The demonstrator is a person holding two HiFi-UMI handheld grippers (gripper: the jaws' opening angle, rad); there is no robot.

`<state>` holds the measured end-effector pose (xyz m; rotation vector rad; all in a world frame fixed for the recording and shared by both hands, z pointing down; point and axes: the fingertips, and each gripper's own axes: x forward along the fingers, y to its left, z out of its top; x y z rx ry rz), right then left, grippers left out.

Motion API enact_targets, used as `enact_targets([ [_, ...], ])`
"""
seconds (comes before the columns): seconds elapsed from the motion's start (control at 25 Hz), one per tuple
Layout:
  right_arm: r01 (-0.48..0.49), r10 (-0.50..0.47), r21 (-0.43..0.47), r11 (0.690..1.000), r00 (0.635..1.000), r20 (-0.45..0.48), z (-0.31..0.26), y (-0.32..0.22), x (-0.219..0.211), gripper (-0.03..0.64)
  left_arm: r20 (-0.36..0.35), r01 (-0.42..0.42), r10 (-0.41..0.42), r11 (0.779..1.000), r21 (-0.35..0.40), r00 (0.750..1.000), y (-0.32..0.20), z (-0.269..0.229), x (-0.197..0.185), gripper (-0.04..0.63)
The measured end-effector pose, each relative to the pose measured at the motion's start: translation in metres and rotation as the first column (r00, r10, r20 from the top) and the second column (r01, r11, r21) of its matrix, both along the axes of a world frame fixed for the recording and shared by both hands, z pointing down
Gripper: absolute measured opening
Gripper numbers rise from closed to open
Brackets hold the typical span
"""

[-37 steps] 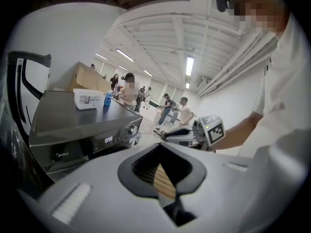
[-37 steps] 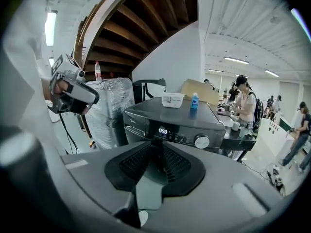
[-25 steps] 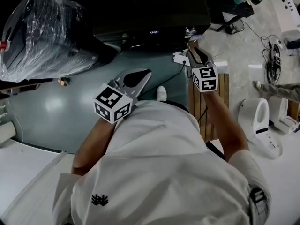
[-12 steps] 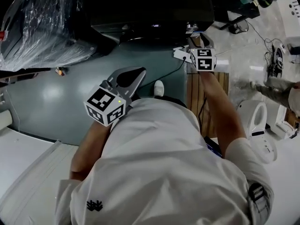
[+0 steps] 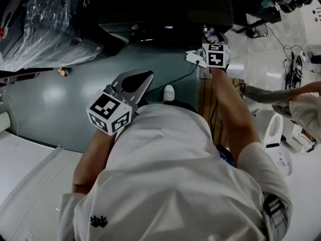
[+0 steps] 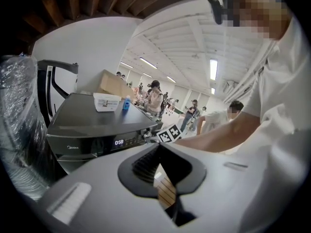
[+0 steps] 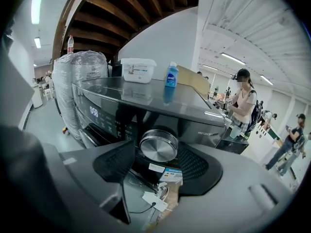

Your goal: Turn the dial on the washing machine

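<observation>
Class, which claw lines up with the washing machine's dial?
The right claw: its jaws have just been opening and frame the dial; the left claw hangs back.

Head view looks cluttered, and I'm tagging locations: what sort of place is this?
Probably a workshop or test hall, not a home: a washing machine beside a plastic-wrapped bundle, a loose toilet on the floor, people under strip lights.

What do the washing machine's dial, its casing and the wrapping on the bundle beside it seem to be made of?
Dial: probably brushed metal, or metal-look plastic; silvery face with circular sheen.
Casing: glossy dark painted metal or plastic; its top mirrors the blue bottle.
Wrapping: clear plastic film, crinkled and glinting.
</observation>
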<state>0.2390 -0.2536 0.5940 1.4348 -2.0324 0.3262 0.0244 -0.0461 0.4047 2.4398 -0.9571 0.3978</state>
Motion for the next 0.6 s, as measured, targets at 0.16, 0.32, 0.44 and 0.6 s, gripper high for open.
enact_targets([
  [0.16, -0.026, 0.026, -0.016, 1.000, 1.000, -0.014, 0.009, -0.005, 0.003, 0.249, 0.006, 0.000, 0.000, 1.000, 0.005, 1.000, -0.008, -0.001, -0.002, 0.055],
  [0.32, -0.068, 0.068, -0.012, 0.998, 0.998, -0.015, 0.004, -0.006, 0.004, 0.247, 0.010, -0.006, 0.006, 1.000, 0.009, 1.000, -0.016, -0.002, -0.006, 0.055],
  [0.44, -0.101, 0.101, -0.019, 0.995, 0.994, 0.035, 0.004, -0.006, 0.005, 0.247, 0.012, -0.014, 0.014, 1.000, 0.012, 1.000, -0.020, -0.003, -0.006, 0.055],
  [0.6, -0.169, 0.179, -0.066, 0.983, 0.964, 0.198, 0.004, -0.006, 0.012, 0.249, 0.008, -0.026, 0.026, 1.000, 0.011, 1.000, -0.025, -0.002, -0.004, 0.055],
])
